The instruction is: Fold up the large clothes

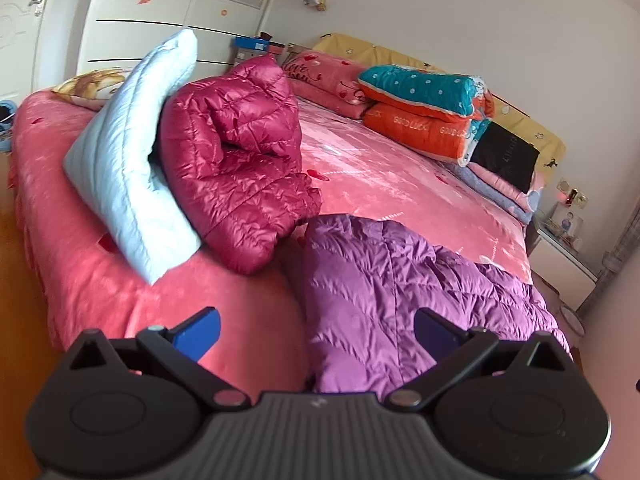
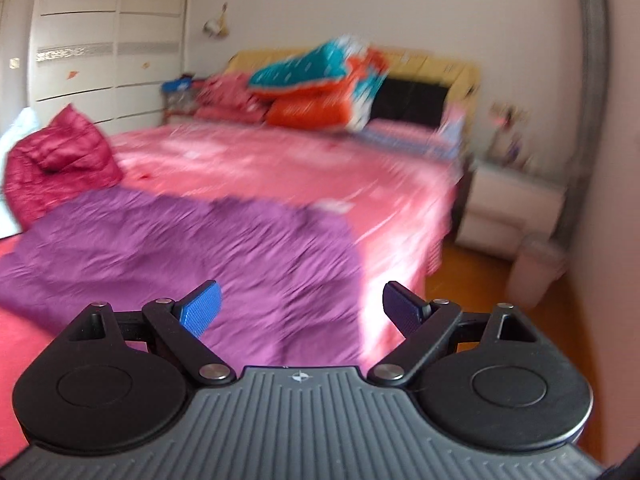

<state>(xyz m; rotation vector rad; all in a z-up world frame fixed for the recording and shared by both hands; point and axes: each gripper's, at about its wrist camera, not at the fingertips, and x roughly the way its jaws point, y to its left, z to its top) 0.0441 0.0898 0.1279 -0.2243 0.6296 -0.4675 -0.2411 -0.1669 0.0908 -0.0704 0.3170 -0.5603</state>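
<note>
Your purple coat (image 1: 400, 300) lies spread on the near part of the bed (image 1: 400, 176), just ahead of both tools. Your left gripper (image 1: 316, 332) and right gripper (image 2: 302, 308) both hang above it with fingers spread wide, holding nothing. Expect the coat to be light, puffy and slick; it will likely spring back, so pinch a hem or cuff, not the padded middle. The right view is blurred, so its far edge is hard to place. A red coat (image 1: 236, 168) sits bundled beside it; the soft pink cover gives little resistance.
</note>
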